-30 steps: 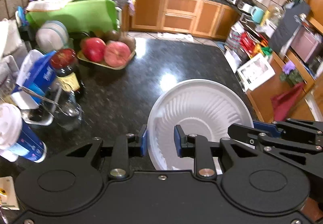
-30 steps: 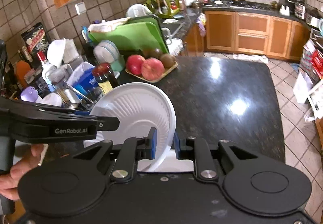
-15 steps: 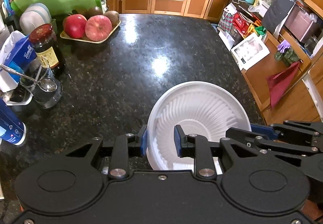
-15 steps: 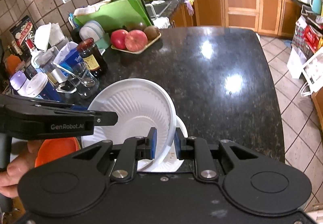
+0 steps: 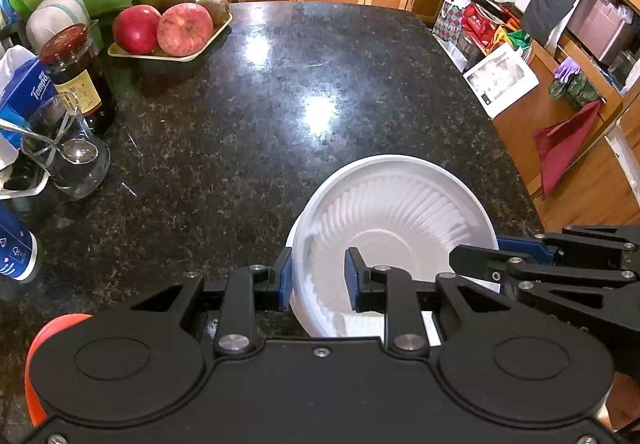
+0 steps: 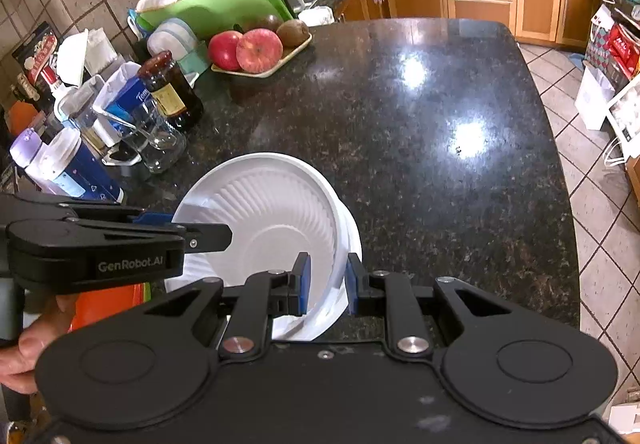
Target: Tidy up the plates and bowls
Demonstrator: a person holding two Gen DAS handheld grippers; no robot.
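Observation:
A white ribbed disposable bowl [image 5: 394,212] is held low over the near edge of the black granite counter [image 5: 248,116]. My left gripper [image 5: 317,278] is shut on its left rim. My right gripper [image 6: 325,284] is shut on its right rim, and the bowl also shows in the right wrist view [image 6: 264,212]. A second white rim [image 6: 354,232] shows just under and behind the bowl. An orange dish [image 5: 38,348] lies at the near left, mostly hidden by my left gripper; it also shows in the right wrist view [image 6: 106,304].
Along the left side stand a glass with a spoon [image 5: 66,160], a dark sauce jar [image 5: 78,72], a blue tissue pack [image 5: 24,92] and a blue-white cup [image 5: 16,248]. A tray of apples and kiwis [image 5: 168,32] sits at the back left. The counter edge drops off at the right.
Both grippers have come down and back toward the near counter edge with the bowl between them. The orange dish has come into view at the near left.

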